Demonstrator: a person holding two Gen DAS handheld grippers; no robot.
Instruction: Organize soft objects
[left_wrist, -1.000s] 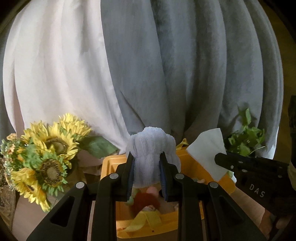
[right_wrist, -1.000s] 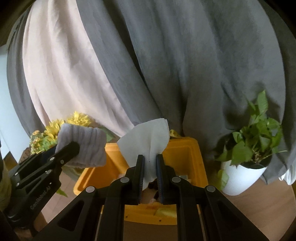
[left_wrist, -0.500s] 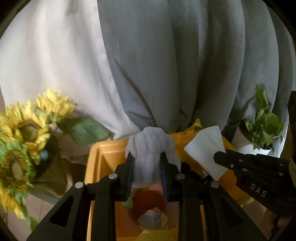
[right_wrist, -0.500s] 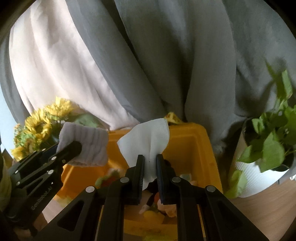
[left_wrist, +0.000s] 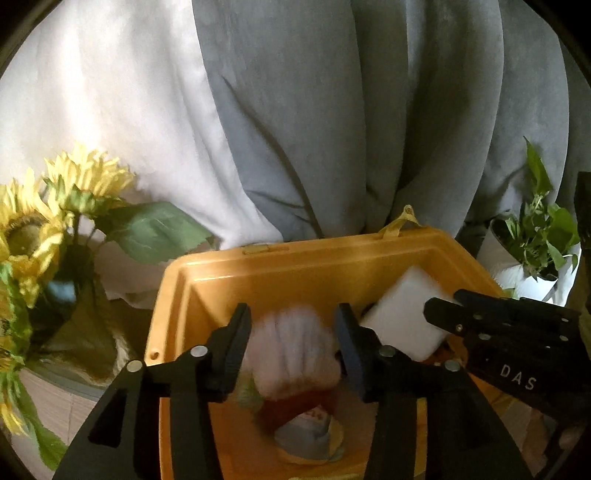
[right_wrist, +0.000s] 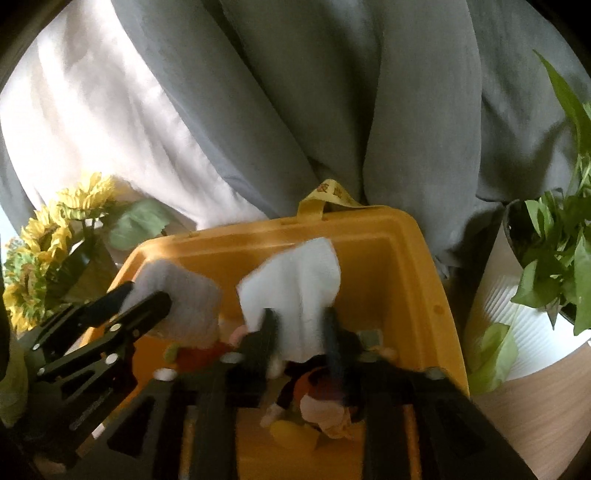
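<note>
Item: yellow bin (left_wrist: 207, 273), both tongs opening above it, left tongs (left_wrist: 293, 332) freeing grey towel (left_wrist: 295, 354), right tongs (right_wrist: 299, 325) freeing white cloth (right_wrist: 295, 280); risk: cloth snags a pad, misses bin.

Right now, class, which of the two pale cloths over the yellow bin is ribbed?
The grey ribbed cloth between the left gripper's opening fingers; the flat white one is smooth.

- The left gripper (left_wrist: 293, 334) is held over a yellow bin (left_wrist: 280, 269), its jaws opening.
- A blurred grey towel (left_wrist: 295, 354) is seen between them, apparently untouched.
- A white cloth (left_wrist: 402, 317) is seen at the right gripper (left_wrist: 443, 314).
</note>
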